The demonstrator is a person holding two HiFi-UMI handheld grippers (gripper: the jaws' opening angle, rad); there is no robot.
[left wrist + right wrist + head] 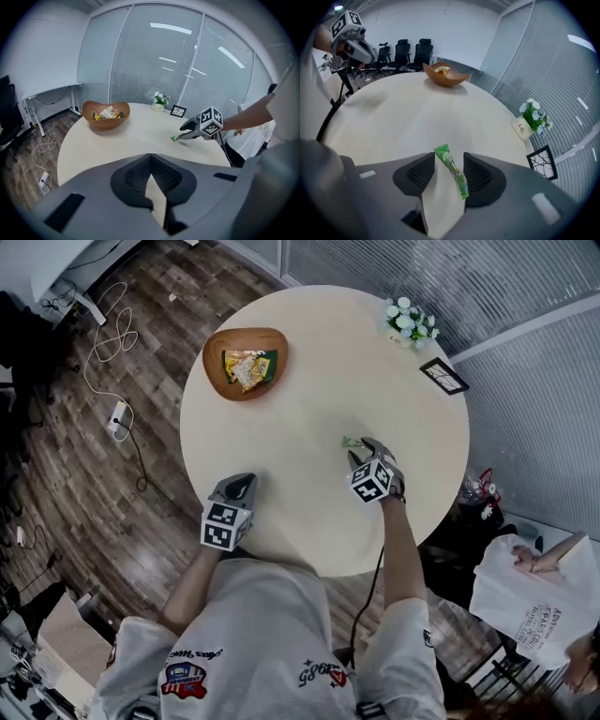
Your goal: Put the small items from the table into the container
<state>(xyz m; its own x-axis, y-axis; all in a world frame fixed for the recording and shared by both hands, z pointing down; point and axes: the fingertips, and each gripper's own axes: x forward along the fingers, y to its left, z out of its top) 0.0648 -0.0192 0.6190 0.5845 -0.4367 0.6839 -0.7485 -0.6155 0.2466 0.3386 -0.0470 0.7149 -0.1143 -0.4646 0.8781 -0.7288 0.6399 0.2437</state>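
Observation:
A small green packet (352, 441) (175, 137) (452, 171) lies flat on the round beige table (319, 352). My right gripper (362, 450) (449, 165) is open and tilted down over it, a jaw on either side; the packet lies closer to the right-hand jaw, and the pads do not press on it. A brown wooden bowl (216, 348) (105, 123) (445, 80) at the far left of the table holds yellow and green snack packets (249, 367). Near the table's front edge my left gripper (242, 486) (150, 161) is shut and holds nothing.
A small pot of white flowers (409, 322) (530, 119) and a black picture frame (443, 376) (542, 161) stand at the table's far right edge. Cables and a power strip (118, 418) lie on the wooden floor to the left. Another person in white (530, 592) is at the right.

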